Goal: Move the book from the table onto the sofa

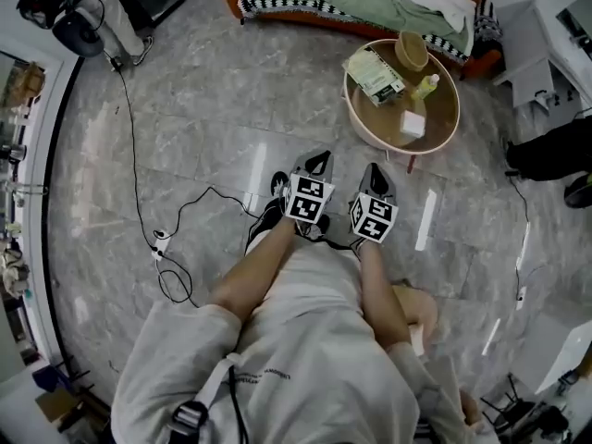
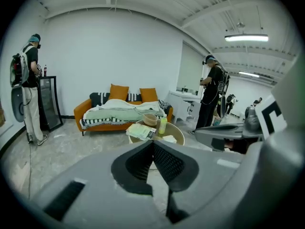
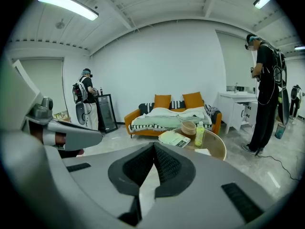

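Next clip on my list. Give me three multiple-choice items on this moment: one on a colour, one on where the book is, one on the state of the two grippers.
1. What colour is the sofa?
A blue; B orange; C black.

2. Where does the book lie?
A on the sofa; B held in a gripper; C on the round table.

3. How do the left gripper and the right gripper stand?
A both shut and empty; B both wide open; C left shut on the book.

Answers:
1 B: its frame shows orange in both gripper views.
2 C: the head view shows it on the tabletop beside the bowl and the bottle.
3 A: each gripper view shows the jaws meeting with nothing between them.
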Demonstrator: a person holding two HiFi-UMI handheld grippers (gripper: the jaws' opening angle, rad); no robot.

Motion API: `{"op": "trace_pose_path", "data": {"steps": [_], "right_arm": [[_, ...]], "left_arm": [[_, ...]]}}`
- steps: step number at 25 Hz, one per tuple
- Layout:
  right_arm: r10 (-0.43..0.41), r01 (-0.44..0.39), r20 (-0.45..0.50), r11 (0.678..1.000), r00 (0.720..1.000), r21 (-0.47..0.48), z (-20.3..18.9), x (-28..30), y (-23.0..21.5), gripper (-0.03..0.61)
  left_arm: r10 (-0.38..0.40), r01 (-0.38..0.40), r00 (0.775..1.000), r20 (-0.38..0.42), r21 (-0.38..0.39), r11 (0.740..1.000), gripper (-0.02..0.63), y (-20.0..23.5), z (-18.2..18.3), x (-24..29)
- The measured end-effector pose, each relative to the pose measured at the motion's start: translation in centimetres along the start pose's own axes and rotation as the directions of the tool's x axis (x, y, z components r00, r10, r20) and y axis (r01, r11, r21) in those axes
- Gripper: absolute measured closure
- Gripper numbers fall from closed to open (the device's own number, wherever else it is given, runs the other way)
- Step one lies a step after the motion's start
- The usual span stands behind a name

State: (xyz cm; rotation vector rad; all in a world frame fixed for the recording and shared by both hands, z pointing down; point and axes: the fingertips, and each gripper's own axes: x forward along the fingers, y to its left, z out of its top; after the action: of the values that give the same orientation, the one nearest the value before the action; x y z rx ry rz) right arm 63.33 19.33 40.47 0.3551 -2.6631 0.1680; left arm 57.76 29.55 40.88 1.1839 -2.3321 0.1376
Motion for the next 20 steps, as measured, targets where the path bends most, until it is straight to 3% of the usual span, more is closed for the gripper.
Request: {"op": "trace_pose_path", "data": {"steps": [8,13,20], "right_arm": [[-0.029,0.029,0.031,1.000,0.999,0.007,0.9,0.7,-1.0,0.572],[-0.043,0.043,0.033,0.999,0.999,0.014,1.9,2.6,-1.5,0.572],[0.013,-0.014,0.032,0.999,0.999,0.030,3.5,5.9,-1.2,0.572]], "left_arm": [[-0.009,0.009,1.000,0.002,-0.013,1.000,0.605,0.9,0.5,0.8],[-0.037,0.037,0.999,0.008,0.027,0.999,0.604,1.6,1.2,2.7],[-0.093,0.095,0.995,-0.025,0.070,0.993,0.604,2.8,3.2,6.2]]}}
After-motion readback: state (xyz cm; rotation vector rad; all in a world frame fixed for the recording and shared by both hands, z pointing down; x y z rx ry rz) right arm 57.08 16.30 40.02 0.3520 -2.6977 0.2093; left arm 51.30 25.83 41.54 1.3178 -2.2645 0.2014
